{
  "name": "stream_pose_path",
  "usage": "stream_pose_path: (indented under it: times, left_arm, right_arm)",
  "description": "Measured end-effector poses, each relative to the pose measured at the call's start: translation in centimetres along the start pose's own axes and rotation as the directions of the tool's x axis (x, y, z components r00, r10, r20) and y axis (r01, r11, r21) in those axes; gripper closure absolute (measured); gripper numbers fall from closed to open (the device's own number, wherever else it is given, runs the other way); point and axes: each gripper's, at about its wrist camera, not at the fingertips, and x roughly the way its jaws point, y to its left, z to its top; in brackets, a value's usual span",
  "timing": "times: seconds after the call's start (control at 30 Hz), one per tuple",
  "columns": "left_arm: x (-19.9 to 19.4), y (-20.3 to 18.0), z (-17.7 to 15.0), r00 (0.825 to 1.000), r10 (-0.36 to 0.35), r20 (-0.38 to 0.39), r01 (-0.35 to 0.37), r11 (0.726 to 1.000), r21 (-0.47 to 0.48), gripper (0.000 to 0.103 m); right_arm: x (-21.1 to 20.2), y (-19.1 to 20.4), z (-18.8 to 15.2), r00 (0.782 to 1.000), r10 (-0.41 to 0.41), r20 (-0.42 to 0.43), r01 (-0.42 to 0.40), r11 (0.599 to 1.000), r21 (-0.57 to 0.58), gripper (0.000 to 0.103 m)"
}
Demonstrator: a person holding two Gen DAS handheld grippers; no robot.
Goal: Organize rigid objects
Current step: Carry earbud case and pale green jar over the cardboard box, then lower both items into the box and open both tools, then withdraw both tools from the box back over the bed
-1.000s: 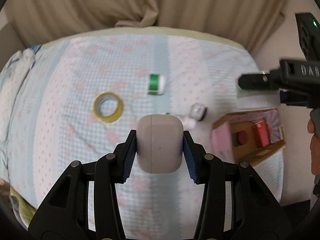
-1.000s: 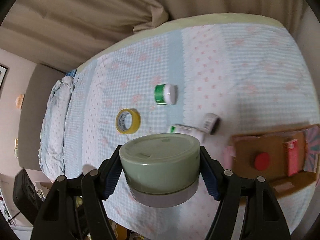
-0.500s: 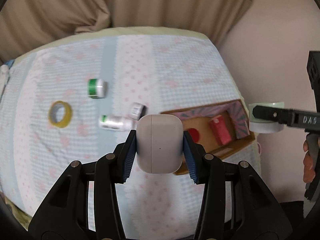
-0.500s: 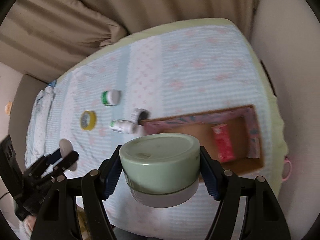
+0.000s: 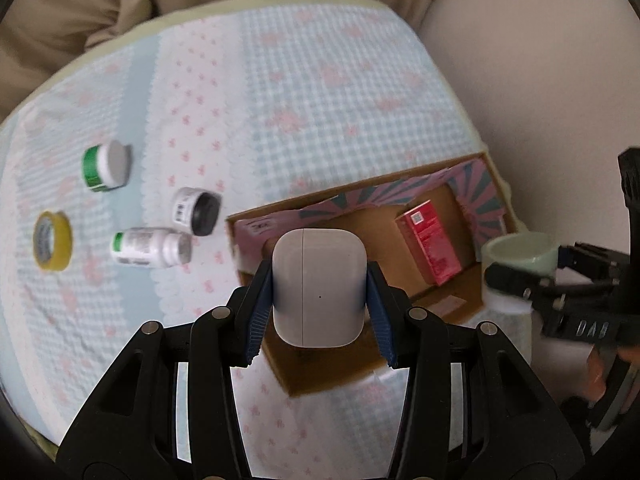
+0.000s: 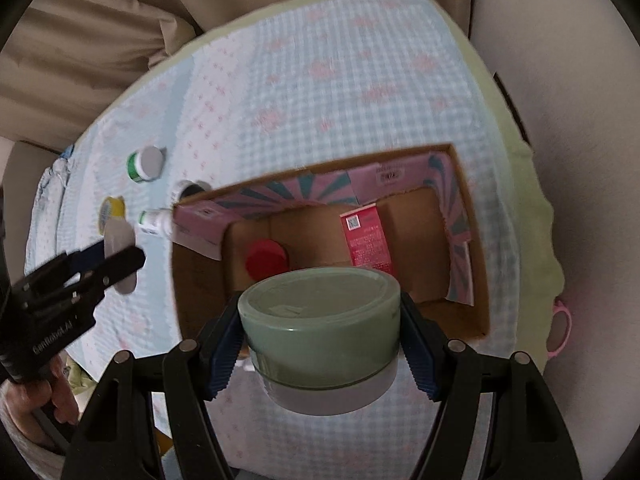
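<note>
The left gripper point(image 5: 319, 294) has its jaws pinched on a white earbud case point(image 5: 319, 287), held above the near-left part of the cardboard box point(image 5: 362, 196). The right gripper point(image 6: 322, 340) has its jaws clamped on a pale green jar point(image 6: 320, 322), held above the box's near edge. Inside the box lie a red carton point(image 6: 366, 238) and a red cap point(image 6: 266, 263). On the bed point(image 5: 320, 92), left of the box, lie a white bottle point(image 5: 150, 247), a small black-lidded jar point(image 5: 196, 211), a green-banded jar point(image 5: 105, 170) and a yellow tape roll point(image 5: 53, 246).
</note>
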Motion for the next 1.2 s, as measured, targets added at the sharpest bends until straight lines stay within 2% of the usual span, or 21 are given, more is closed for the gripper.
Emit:
stream_pose_path:
  times: [0.17,0.4,0.5,0.7,0.83,0.87,0.9,0.93,1.03,1.2]
  left_arm:
    - [5.4,0.2,0.7,0.998,0.022,-0.065,-0.021,1.000,0.019,0.062]
    - [10.7,0.9,0.4,0.989,0.041,-0.145,-0.040,0.999,0.006,0.062]
    - [11.5,1.0,0.4,0.986,0.039,-0.159,-0.040,0.999,-0.002,0.062]
    - [12.2,0.7,0.6,0.982,0.066,-0.176,-0.059,0.997,0.042,0.062]
    - [11.4,0.5,1.0,0.985,0.059,-0.163,-0.050,0.997,0.055,0.062]
    - [11.1,0.4,1.1,0.985,0.063,-0.161,-0.054,0.997,0.061,0.053]
    - [10.6,0.3,1.2,0.986,0.074,-0.152,-0.064,0.996,0.069,0.040]
    - [10.0,0.2,1.3,0.987,0.081,-0.139,-0.071,0.995,0.076,0.000]
    - [8.6,0.6,1.2,0.991,0.094,-0.100,-0.085,0.992,0.089,0.000]
    - [7.3,2.7,0.2,0.993,0.062,-0.103,-0.059,0.998,0.028,0.000]
  right_arm:
    - [4.2,0.2,-0.5,1.000,0.003,-0.027,-0.005,0.998,-0.067,0.036]
    - [8.6,2.2,-2.1,0.999,-0.027,-0.025,0.020,0.967,-0.254,0.036]
    - [9.7,2.6,-2.4,0.998,-0.045,-0.031,0.034,0.953,-0.301,0.036]
    - [10.9,1.8,-1.8,0.998,-0.030,-0.059,0.013,0.962,-0.272,0.036]
    - [11.2,2.4,-1.8,0.998,-0.026,-0.061,0.005,0.945,-0.328,0.035]
    - [11.2,2.7,-1.9,0.998,-0.040,-0.050,0.019,0.935,-0.353,0.033]
    - [11.2,2.9,-2.1,0.998,-0.050,-0.050,0.028,0.929,-0.370,0.015]
    - [11.3,3.1,-2.2,0.996,-0.065,-0.062,0.037,0.926,-0.375,0.000]
    - [11.1,3.0,-2.4,0.995,-0.028,-0.100,-0.011,0.931,-0.364,0.000]
    - [9.4,1.9,-2.9,0.997,-0.032,-0.063,0.010,0.948,-0.317,0.000]
